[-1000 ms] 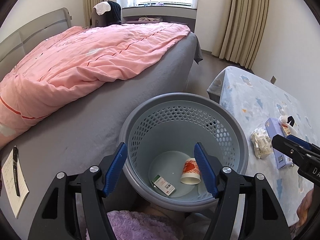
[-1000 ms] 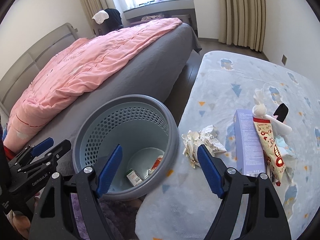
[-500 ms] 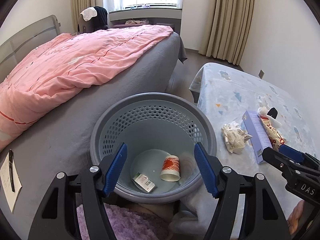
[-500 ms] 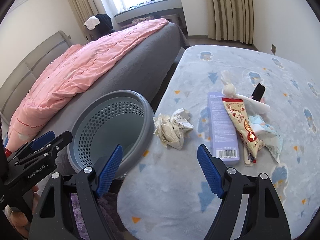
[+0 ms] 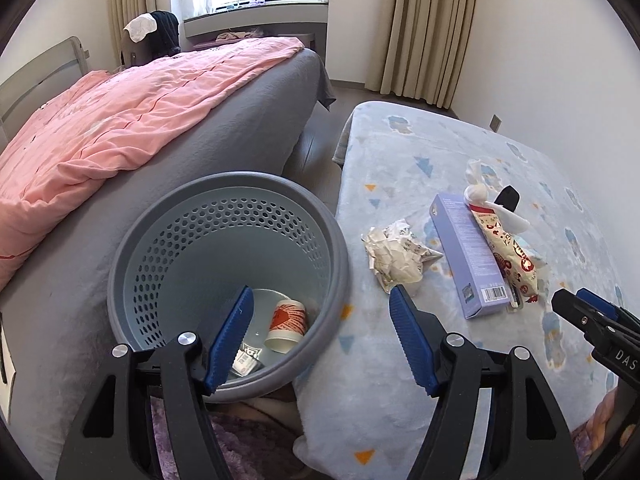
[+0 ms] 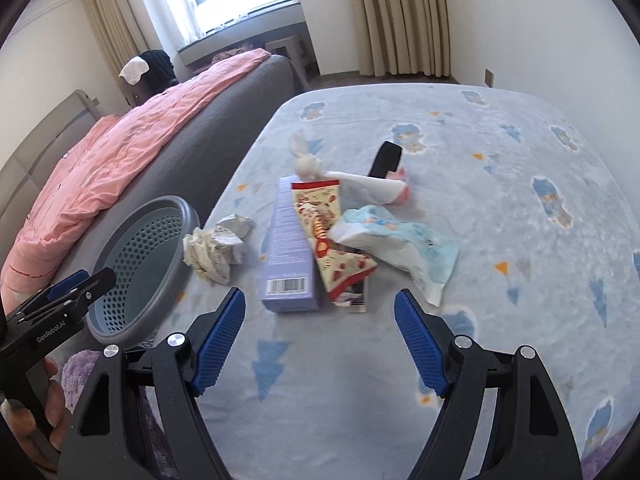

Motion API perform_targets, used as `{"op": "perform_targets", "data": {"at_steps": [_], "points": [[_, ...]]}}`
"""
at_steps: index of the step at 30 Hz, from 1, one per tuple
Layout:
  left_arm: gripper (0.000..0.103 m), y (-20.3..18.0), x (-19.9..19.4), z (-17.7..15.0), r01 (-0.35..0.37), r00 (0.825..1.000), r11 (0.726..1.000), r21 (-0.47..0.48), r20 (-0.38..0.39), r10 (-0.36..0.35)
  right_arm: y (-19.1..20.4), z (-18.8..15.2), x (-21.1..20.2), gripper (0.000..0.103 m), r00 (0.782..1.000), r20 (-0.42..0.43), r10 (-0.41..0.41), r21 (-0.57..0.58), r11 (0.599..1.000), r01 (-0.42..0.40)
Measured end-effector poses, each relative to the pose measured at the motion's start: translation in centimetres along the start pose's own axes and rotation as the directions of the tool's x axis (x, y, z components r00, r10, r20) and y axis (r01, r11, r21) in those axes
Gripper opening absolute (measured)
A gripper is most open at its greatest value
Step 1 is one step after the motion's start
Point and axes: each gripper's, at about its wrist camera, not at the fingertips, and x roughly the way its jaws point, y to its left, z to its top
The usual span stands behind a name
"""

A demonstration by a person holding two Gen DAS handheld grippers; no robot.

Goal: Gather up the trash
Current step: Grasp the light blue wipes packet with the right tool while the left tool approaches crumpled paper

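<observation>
- Left wrist view: left gripper (image 5: 320, 336) spread wide, nothing between the blue pads; it sits over the right rim of the grey perforated basket (image 5: 168, 248).
- Basket holds a paper cup (image 5: 286, 326) with red print, lying tilted on the floor of the basket, and a small printed box (image 5: 247, 358) partly hidden behind the left finger.
- Basket stands between the bed with the pink quilt (image 5: 120, 120) and the low surface covered by a light-blue blanket (image 5: 400, 344).
- Trash on the blanket: crumpled white paper ball (image 5: 394, 256) near the blanket's left edge, just beside the basket rim; lavender carton (image 5: 466, 252) with barcode end toward the camera; red-and-cream snack wrapper (image 5: 508, 252) touching the carton's right side.
- Right gripper's tip visible at the right edge of this view; how far it is spread can't be judged here.
- Right wrist view: right gripper (image 6: 320, 340) wide, empty, above the blanket's near part.
- Ahead of it: lavender carton (image 6: 290, 256), snack wrapper (image 6: 328, 236) overlapping it, pale-blue crumpled packet (image 6: 404, 248) to the right, paper ball (image 6: 214, 250) to the left, twisted white tissue (image 6: 308, 164) and a black object (image 6: 386, 158) behind.
</observation>
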Motion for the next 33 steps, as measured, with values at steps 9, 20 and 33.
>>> {"op": "perform_targets", "data": {"at_steps": [9, 20, 33], "points": [[0.068, -2.4, 1.8, -0.1, -0.018, 0.999, 1.0, 0.017, -0.039, 0.018, -5.5, 1.4, 3.7, 0.076, 0.999, -0.047, -0.022, -0.026, 0.999, 0.021], [0.068, -3.5, 3.2, 0.3, -0.055, 0.996, 0.998, 0.023, -0.064, 0.056, -6.7, 3.3, 7.7, 0.076, 0.995, -0.103, 0.005, -0.156, 0.988, -0.021], [0.068, -4.0, 3.9, 0.4, -0.077, 0.994, 0.997, 0.025, -0.079, 0.079, -5.4, 3.6, 9.4, 0.066, 0.994, -0.109, 0.028, -0.231, 0.972, -0.053]]}}
